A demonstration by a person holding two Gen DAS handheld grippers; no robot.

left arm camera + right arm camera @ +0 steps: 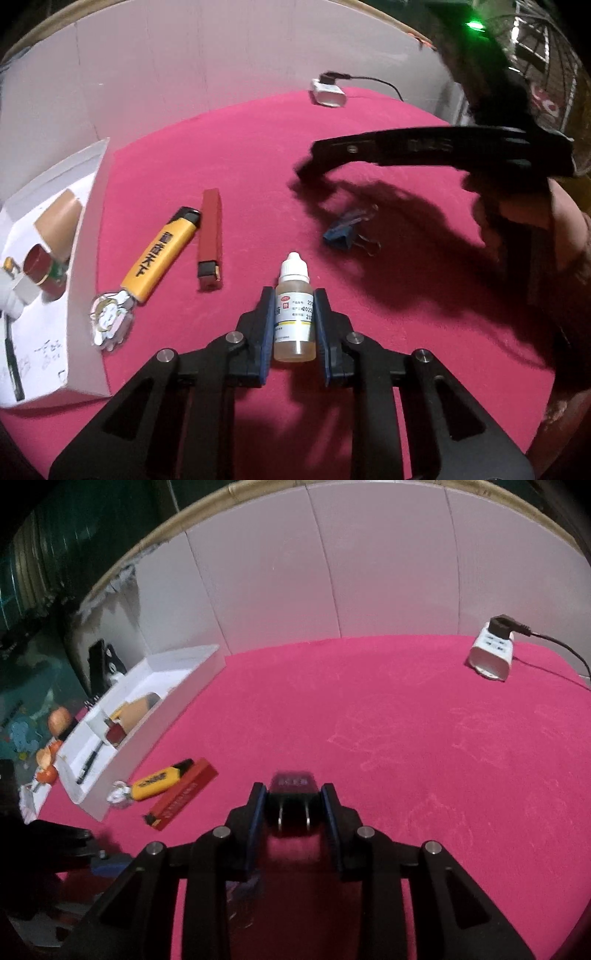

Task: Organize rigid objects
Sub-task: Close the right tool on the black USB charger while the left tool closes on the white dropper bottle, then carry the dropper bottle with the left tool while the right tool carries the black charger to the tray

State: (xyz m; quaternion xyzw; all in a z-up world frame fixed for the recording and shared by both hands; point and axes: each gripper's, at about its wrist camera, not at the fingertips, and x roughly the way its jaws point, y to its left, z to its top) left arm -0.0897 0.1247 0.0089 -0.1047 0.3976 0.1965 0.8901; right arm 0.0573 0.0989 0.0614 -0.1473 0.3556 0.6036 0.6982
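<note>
My left gripper (294,325) clamps a dropper bottle (294,314), my right gripper (293,805) a black clip (293,805), both bound for the white box (155,701) at the surface's edge.

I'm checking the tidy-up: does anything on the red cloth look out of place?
Yes. The yellow lighter, red box and blue binder clip lie loose and askew on the cloth, outside the white tray. Nothing looks spilled or damaged.

A small dropper bottle (294,314) with white cap and amber liquid lies on the pink cloth. Left of it lie a yellow lighter (162,254) with a cartoon charm and a red stick-shaped box (210,238); a blue binder clip (349,230) sits right. A black binder clip (292,805) is blurred
</note>
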